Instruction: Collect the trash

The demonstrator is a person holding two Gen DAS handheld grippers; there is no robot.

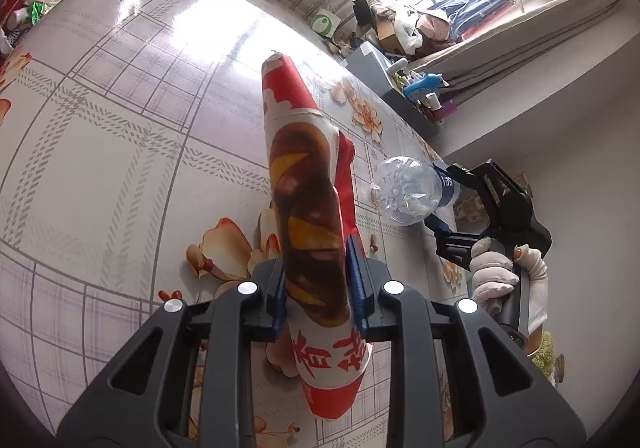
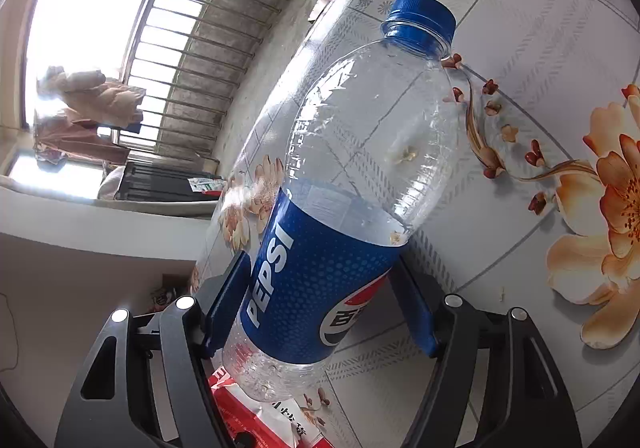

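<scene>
In the left wrist view my left gripper (image 1: 316, 260) is shut on a flattened red, white and brown paper wrapper (image 1: 304, 184) that sticks out forward above the table. To its right a gloved hand (image 1: 492, 276) holds my right gripper (image 1: 438, 196), which carries a clear Pepsi bottle (image 1: 404, 192) near the table's edge. In the right wrist view the bottle (image 2: 360, 152), with its blue label and blue cap (image 2: 424, 20), lies tilted between the blue fingers (image 2: 228, 300). Both sides of my right gripper (image 2: 320, 264) press on the label.
The table wears a glossy plaid cloth with orange flowers (image 1: 120, 128) (image 2: 540, 48). Its edge runs along the right of the left wrist view. Beyond it are a grey cabinet (image 1: 380, 72) with clutter and a barred window. A red and white package (image 2: 256, 416) shows under the bottle's base.
</scene>
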